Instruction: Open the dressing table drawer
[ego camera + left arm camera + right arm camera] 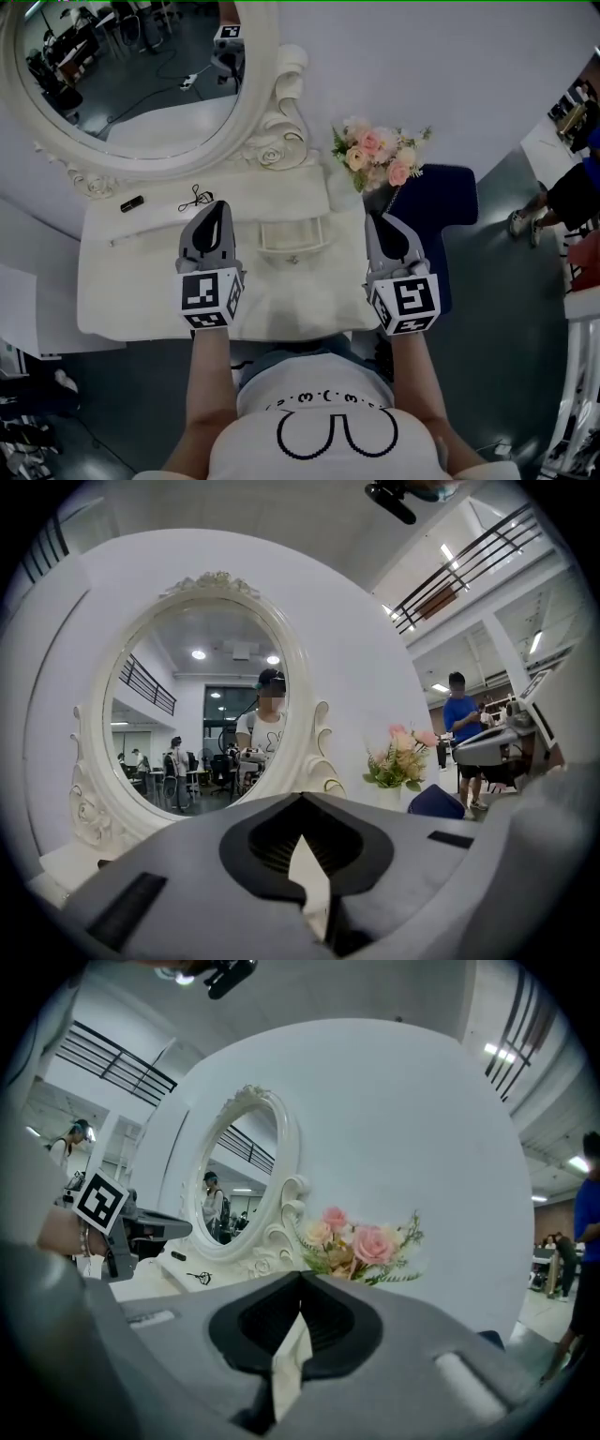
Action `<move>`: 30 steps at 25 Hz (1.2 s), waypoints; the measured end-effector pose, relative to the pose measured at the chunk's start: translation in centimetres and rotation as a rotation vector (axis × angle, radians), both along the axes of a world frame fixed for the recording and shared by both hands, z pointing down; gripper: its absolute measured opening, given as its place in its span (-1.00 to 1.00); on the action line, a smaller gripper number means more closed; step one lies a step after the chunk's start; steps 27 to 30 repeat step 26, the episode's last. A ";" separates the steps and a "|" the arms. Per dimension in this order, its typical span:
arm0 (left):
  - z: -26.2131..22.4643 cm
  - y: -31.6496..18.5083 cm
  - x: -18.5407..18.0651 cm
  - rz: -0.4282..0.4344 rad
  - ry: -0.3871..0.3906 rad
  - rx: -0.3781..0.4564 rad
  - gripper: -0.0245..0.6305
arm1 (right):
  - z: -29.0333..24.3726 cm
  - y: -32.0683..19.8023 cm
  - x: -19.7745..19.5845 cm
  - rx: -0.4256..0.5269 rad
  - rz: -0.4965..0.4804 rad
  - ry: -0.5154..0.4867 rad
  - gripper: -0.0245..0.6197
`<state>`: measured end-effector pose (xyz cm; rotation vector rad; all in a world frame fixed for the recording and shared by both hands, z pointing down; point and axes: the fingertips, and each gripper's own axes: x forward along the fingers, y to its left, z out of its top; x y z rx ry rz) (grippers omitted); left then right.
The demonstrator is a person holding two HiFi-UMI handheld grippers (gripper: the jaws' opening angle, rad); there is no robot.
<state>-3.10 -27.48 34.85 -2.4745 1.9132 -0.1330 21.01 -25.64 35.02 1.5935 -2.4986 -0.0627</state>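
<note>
The white dressing table [141, 300] stands under me, with a small drawer [292, 234] in the middle and its knob [293, 259] facing me. The drawer looks shut. My left gripper [217, 208] hovers over the table top just left of the drawer, jaws shut on nothing. My right gripper [377, 221] hangs over the table's right end, right of the drawer, also shut and empty. In the left gripper view the left gripper [302, 801] points level at the oval mirror [202, 714]. The right gripper [300, 1281] faces the flowers [361, 1246].
The oval mirror [122, 66] in its carved frame rises at the back of the table. A bouquet of pink flowers [378, 155] stands at the back right corner. A small black item [132, 203] and a black clip [194, 197] lie at the back left. A blue seat [441, 206] stands right of the table.
</note>
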 end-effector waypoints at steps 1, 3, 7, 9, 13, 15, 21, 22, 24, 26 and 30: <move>0.0 0.0 0.0 0.002 0.000 0.001 -0.93 | -0.1 0.0 0.0 0.007 0.006 0.006 -0.93; -0.2 0.0 -0.1 0.006 0.000 0.005 -0.93 | -0.2 0.1 0.0 0.013 0.018 0.021 -0.93; -0.5 -0.1 -0.2 0.009 -0.002 0.011 -0.93 | -0.3 0.0 0.1 0.014 0.025 0.025 -0.93; -0.6 -0.1 -0.3 0.010 -0.003 0.012 -0.93 | -0.4 0.0 0.0 0.015 0.021 0.024 -0.93; -0.7 -0.2 -0.4 0.013 -0.018 0.014 -0.93 | -0.3 -0.1 -0.5 0.012 0.014 0.025 -0.93; -0.9 -0.1 -0.4 0.014 -0.019 0.017 -0.93 | -0.4 -0.1 -0.6 0.012 0.011 0.026 -0.93; -0.9 0.1 -0.7 0.010 -0.016 0.023 -0.93 | -0.5 0.0 -0.9 0.015 0.008 0.022 -0.93; -0.9 0.1 -0.7 0.009 -0.016 0.023 -0.93 | -0.5 0.0 -0.9 0.016 0.008 0.021 -0.93; -0.9 0.1 -0.8 0.008 -0.014 0.024 -0.93 | -0.4 0.0 -1.0 0.017 0.007 0.020 -0.93; -0.9 0.1 -0.8 0.007 -0.011 0.026 -0.93 | -0.4 0.0 -1.0 0.018 0.006 0.019 -0.93; -0.9 0.1 -0.8 0.007 -0.011 0.026 -0.93 | -0.4 0.0 -1.0 0.018 0.006 0.019 -0.93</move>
